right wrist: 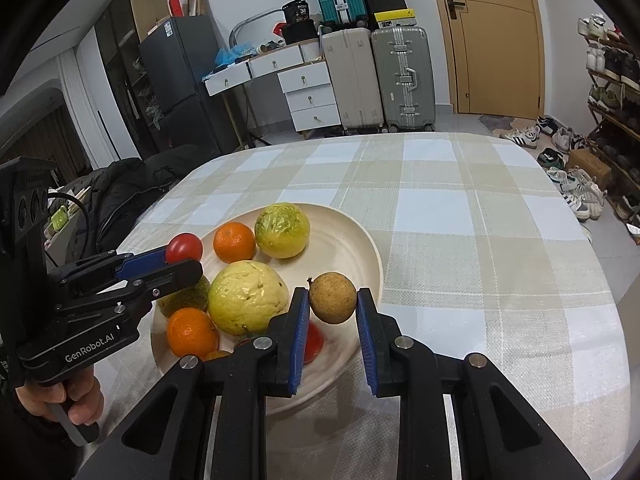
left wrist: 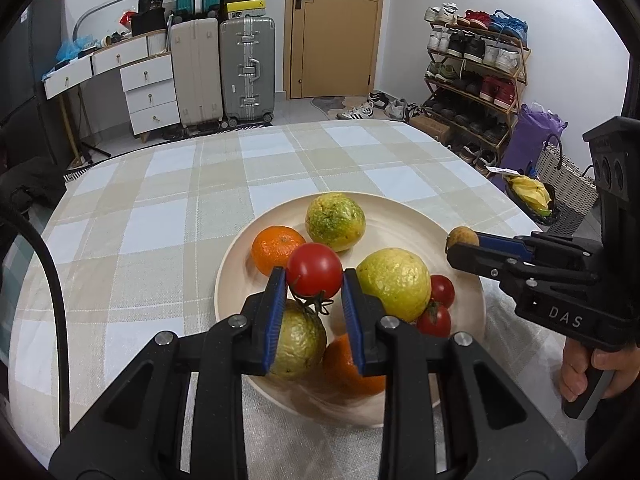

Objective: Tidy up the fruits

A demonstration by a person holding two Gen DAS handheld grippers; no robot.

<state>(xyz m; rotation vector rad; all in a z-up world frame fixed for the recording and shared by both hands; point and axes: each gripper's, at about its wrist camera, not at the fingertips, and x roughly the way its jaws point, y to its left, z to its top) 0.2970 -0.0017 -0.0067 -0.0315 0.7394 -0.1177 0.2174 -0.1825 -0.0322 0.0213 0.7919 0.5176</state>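
A cream plate [left wrist: 400, 224] [right wrist: 352, 248] on the checked tablecloth holds yellow-green citrus fruits [left wrist: 335, 221] [right wrist: 282, 230], oranges [left wrist: 276, 249] [right wrist: 234, 242] and small tomatoes [left wrist: 434, 319]. My left gripper [left wrist: 314, 276] [right wrist: 182, 258] is shut on a red tomato [left wrist: 315, 269] [right wrist: 184, 247] and holds it above the plate. My right gripper [right wrist: 333, 300] [left wrist: 462, 246] is shut on a small brown round fruit [right wrist: 333, 298] [left wrist: 463, 237], held over the plate's right edge.
The table [left wrist: 160, 208] has a beige and blue checked cloth. Behind it are suitcases [left wrist: 247, 68], white drawers [left wrist: 150, 92], a door [left wrist: 334, 28] and a shoe rack [left wrist: 476, 64]. A woven basket [left wrist: 568, 184] stands right of the table.
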